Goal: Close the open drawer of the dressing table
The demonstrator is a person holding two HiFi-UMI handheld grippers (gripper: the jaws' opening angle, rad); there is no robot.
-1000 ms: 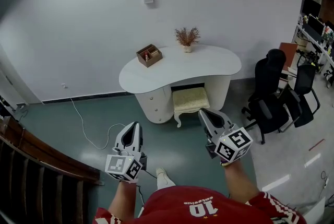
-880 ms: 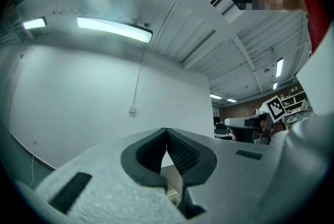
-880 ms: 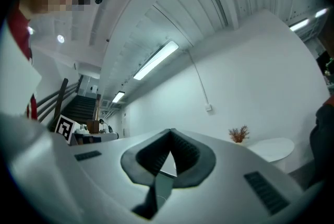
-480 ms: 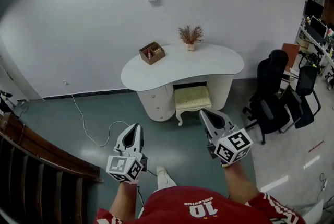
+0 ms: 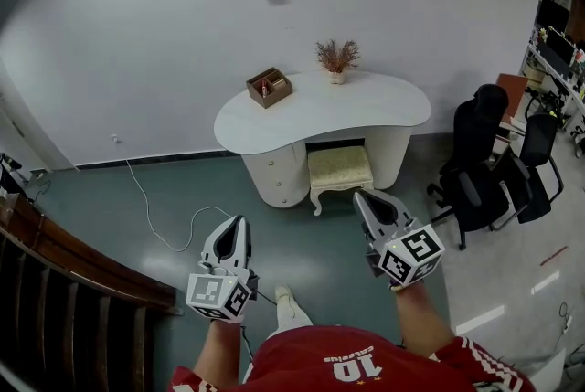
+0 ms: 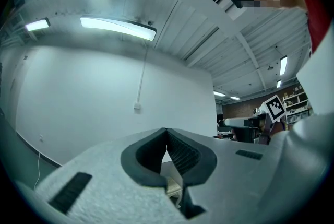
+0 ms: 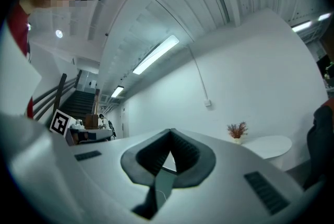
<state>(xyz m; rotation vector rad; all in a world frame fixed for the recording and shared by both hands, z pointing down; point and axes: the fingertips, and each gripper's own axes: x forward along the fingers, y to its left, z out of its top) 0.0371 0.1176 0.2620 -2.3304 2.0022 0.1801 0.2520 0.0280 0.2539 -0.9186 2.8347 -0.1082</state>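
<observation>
White dressing table (image 5: 322, 111) stands by the wall (image 5: 164, 34), well apart from the person; its drawer fronts (image 5: 271, 173) are too small to judge. The left gripper (image 5: 239, 222) and right gripper (image 5: 359, 196) have jaws together, holding nothing. This fits approaching, or standing back afterwards.

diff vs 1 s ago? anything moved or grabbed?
Barely anything. In the head view the dressing table and stool slid slightly up and right in frame, so the camera shifted, not the furniture. The left gripper and right gripper stay shut, empty and well short of the table. Nothing was gripped or released.
</observation>
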